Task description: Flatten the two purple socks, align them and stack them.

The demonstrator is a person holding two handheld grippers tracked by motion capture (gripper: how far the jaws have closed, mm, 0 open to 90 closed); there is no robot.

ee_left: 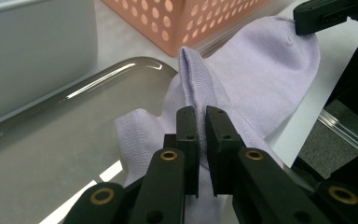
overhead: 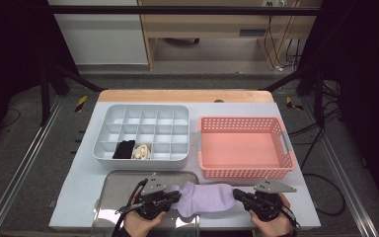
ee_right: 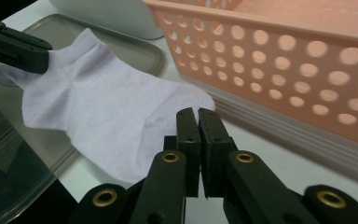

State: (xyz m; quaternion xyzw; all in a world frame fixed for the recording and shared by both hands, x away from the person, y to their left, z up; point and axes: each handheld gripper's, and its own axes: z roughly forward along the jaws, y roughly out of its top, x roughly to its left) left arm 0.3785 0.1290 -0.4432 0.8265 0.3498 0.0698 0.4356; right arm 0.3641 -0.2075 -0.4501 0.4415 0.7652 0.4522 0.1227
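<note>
Stretching a lilac sock (overhead: 205,197) flat, half over the clear tray (overhead: 113,187); left tool (ee_left: 202,116) pinching its cuff, right tool (ee_right: 198,119) pinching its toe; next probably calls for folding toward the grey organiser (overhead: 143,133).

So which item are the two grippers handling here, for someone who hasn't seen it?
Start at the pink basket; just in front of it, at the table's near edge, lies a lilac sock, stretched between the left gripper and right gripper. It's the only soft item outside the grey divided box.
</note>
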